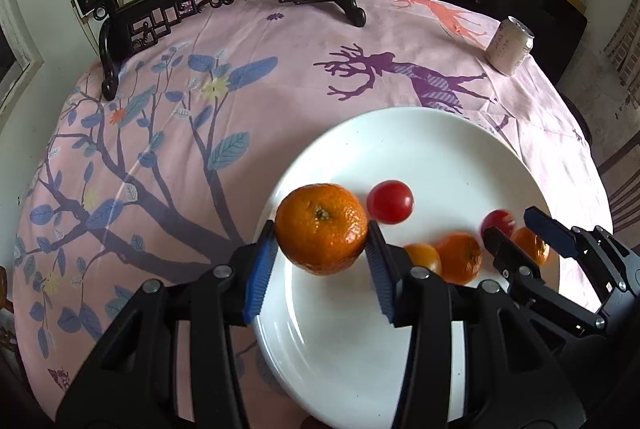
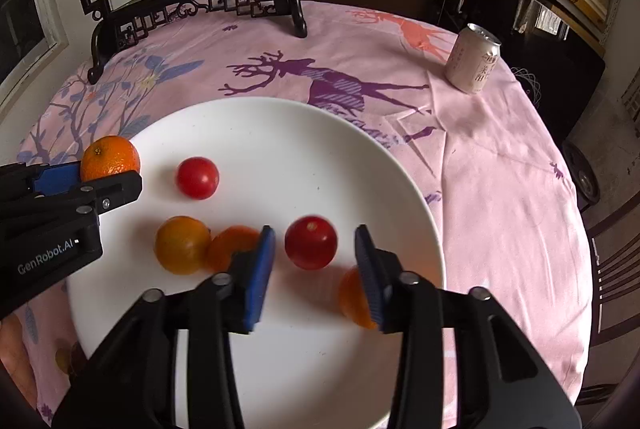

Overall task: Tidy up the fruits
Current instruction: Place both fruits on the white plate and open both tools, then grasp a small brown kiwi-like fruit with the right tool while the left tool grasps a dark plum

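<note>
Screen [image 1: 224,1]: dark carved stand with a painted deer panel, at the far left of the table, well apart from the fruit.
Cloth [image 1: 280,77]: pink, printed with a tree and deer, covers the table.
Left gripper [image 1: 322,257]: pads closed against both sides of a mandarin [image 1: 322,229]; the fruit is held over the left rim of the plate [image 1: 440,149].
Left gripper, right view [image 2: 86,175]: enters from the left edge with the mandarin [image 2: 110,157] between its fingers.
Far tomato [image 2: 197,177]: red, on the plate, just right of the held mandarin.
Yellow tomato [image 2: 182,245]: on the plate, touching a small orange fruit [image 2: 230,245] partly hidden by the right gripper's left finger.
Right gripper [image 2: 316,265]: jaws wide apart, holding nothing, straddling a red tomato [image 2: 311,242] without touching it.
Orange fruit [image 2: 352,299]: on the plate near its right rim, partly behind the right finger.
Can [image 2: 472,59]: pale, upright, at the far right of the table.
</note>
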`<state>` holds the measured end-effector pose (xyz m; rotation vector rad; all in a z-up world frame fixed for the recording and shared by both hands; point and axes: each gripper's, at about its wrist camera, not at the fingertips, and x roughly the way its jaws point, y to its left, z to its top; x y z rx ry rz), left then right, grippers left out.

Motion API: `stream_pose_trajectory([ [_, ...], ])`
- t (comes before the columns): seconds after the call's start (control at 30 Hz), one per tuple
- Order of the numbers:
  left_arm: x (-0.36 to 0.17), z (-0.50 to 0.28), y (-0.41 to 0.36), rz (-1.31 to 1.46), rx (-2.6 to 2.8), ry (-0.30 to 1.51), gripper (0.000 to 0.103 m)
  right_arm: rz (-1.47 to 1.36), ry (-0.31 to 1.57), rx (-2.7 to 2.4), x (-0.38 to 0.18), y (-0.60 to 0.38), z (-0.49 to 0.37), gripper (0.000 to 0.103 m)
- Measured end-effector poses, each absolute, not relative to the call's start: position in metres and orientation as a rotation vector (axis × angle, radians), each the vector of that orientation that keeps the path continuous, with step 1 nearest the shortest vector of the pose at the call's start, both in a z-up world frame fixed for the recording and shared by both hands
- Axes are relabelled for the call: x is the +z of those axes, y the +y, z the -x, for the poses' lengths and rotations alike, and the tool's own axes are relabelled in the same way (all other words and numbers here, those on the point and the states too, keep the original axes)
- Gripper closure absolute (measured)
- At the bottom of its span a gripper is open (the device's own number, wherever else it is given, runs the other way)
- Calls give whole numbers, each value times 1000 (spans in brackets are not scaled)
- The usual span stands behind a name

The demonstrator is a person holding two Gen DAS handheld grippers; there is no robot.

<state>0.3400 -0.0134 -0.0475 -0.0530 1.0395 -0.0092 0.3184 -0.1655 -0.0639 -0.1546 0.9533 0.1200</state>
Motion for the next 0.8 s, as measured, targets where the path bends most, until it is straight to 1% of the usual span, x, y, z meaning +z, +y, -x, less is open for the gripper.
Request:
stream_pose_trajectory([
  [0.03,-45,-341,-12,62,-5,1029,52,155,948,111,-62,-167,-320,49],
  [0.07,-40,-341,-11,67,-3,1016,44,150,942,105,-60,-169,-319,48],
  [0.1,-35,-339,-9,72,-5,1003,42,145,937,101,-56,-173,-317,48],
  [0.2,-14,-319,-4,73,-23,952,40,129,912,106,-37,-184,-299,48],
  [0.37,17,-249,5,39,-40,839,23,138,878,140,-16,-192,-236,46],
  [0.5,15,-186,8,22,-81,797,18,138,869,186,-20,-188,-177,46],
  [0.63,-6,-143,5,-17,-83,809,18,124,892,225,-34,-178,-132,46],
  [0.8,-26,-110,20,-9,-46,833,18,98,945,294,-52,-164,-92,46],
])
